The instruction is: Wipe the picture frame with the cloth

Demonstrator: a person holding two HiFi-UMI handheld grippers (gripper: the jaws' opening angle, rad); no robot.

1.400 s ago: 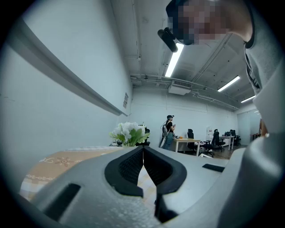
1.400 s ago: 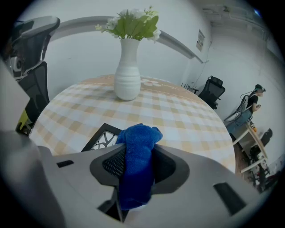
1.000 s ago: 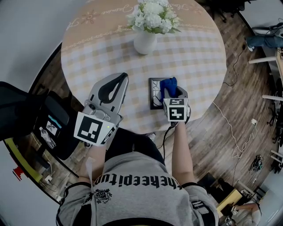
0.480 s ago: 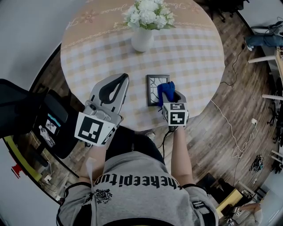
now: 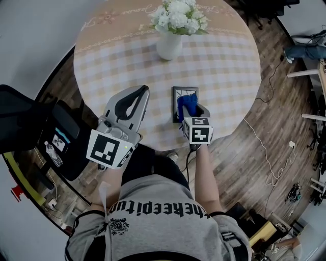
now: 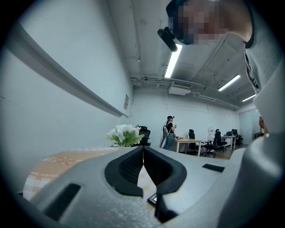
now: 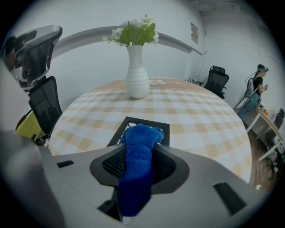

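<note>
Right claw (image 5: 192, 111) clamped on blue cloth (image 5: 186, 103), cloth end over picture frame (image 5: 175, 99) lying flat on tabletop (image 5: 229, 66), near side. Left claw (image 5: 133, 97) jaws together, nothing between, left of frame.

Round table (image 5: 224, 61), beige-and-white checked tablecloth (image 5: 117, 61), plain tan band with floral print along far edge. 2 items directly on it: white vase (image 5: 169, 46) of white flowers (image 5: 178, 12), upright, toward far side; dark picture frame (image 7: 151, 121), flat, near front edge, well apart from vase.
</note>
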